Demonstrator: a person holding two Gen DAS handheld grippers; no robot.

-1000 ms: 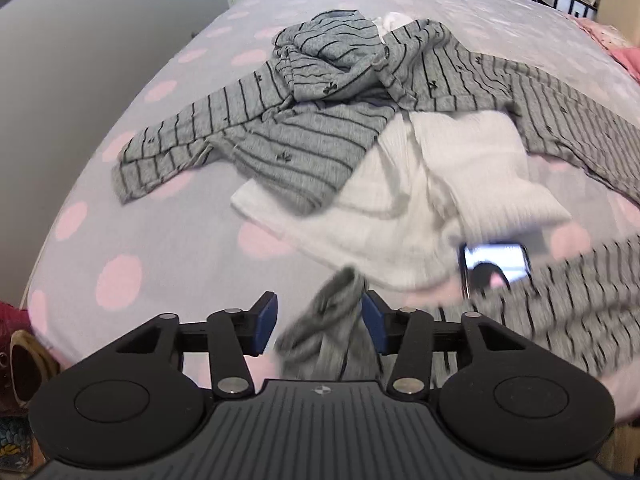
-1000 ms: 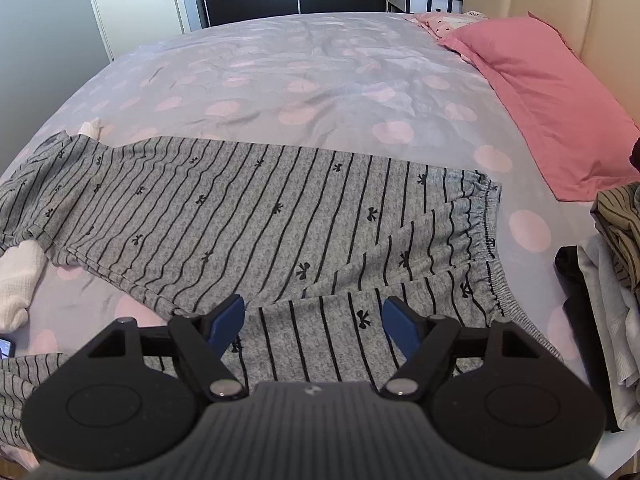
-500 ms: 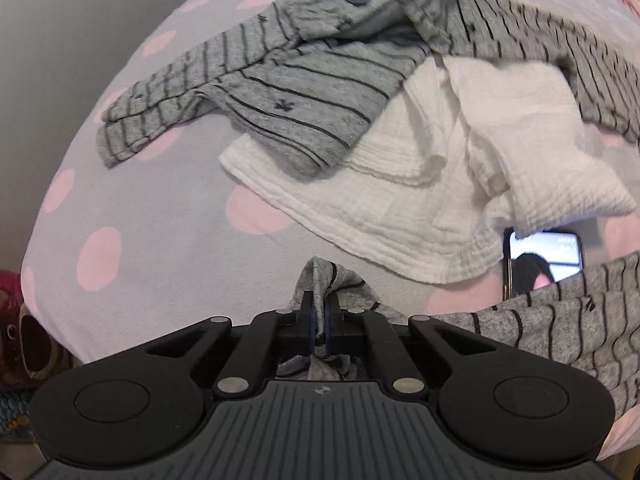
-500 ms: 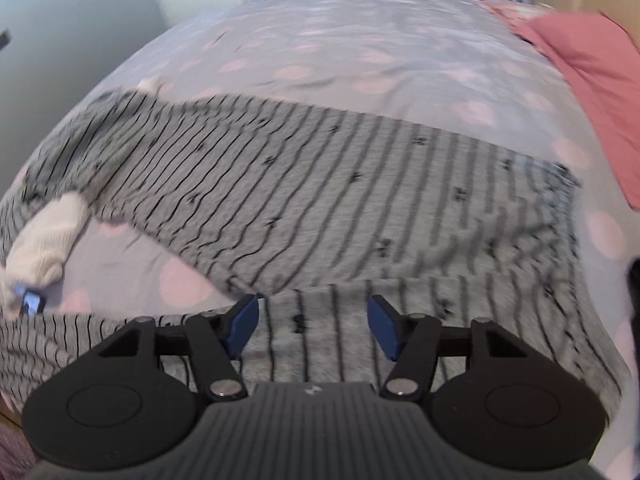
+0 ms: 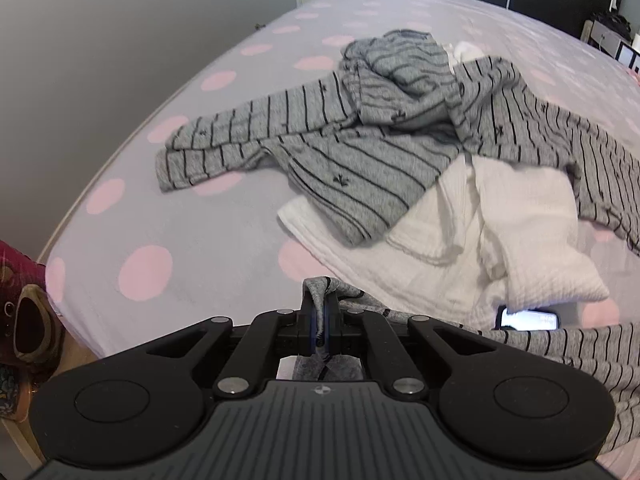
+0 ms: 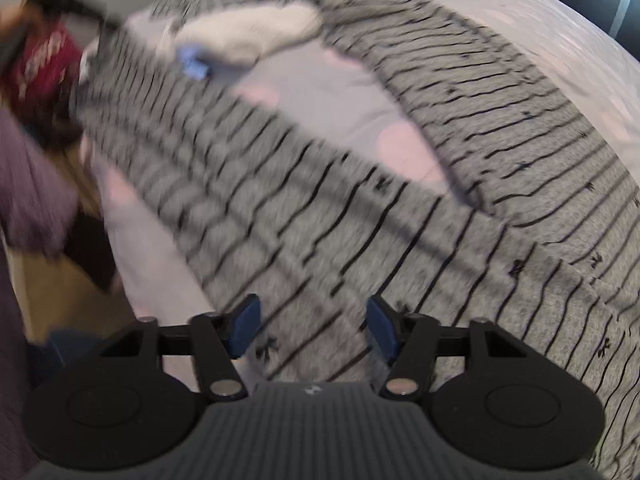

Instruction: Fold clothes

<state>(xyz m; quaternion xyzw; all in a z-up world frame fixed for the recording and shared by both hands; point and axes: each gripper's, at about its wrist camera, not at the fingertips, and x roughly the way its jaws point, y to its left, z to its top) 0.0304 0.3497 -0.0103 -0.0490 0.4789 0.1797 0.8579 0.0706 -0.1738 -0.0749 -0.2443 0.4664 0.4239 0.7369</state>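
Note:
Grey striped trousers (image 6: 360, 208) lie spread on the polka-dot bed, one leg running toward the bed's edge. My left gripper (image 5: 320, 320) is shut on the cuff end of that leg (image 5: 560, 352), pinched between its blue pads. My right gripper (image 6: 312, 324) is open and empty, just above the striped fabric near the crotch; this view is motion-blurred. A crumpled grey striped top (image 5: 360, 128) lies farther back in the left wrist view.
A white muslin cloth (image 5: 480, 248) lies under the striped top. A phone (image 5: 528, 320) with a lit screen lies beside the trouser leg. The bed's left edge (image 5: 80, 208) is close. A red object (image 6: 40, 60) is beyond the bed edge.
My left gripper closed on the trouser cuff and lifted slightly. My right gripper stayed open and swung left over the trousers, toward the legs.

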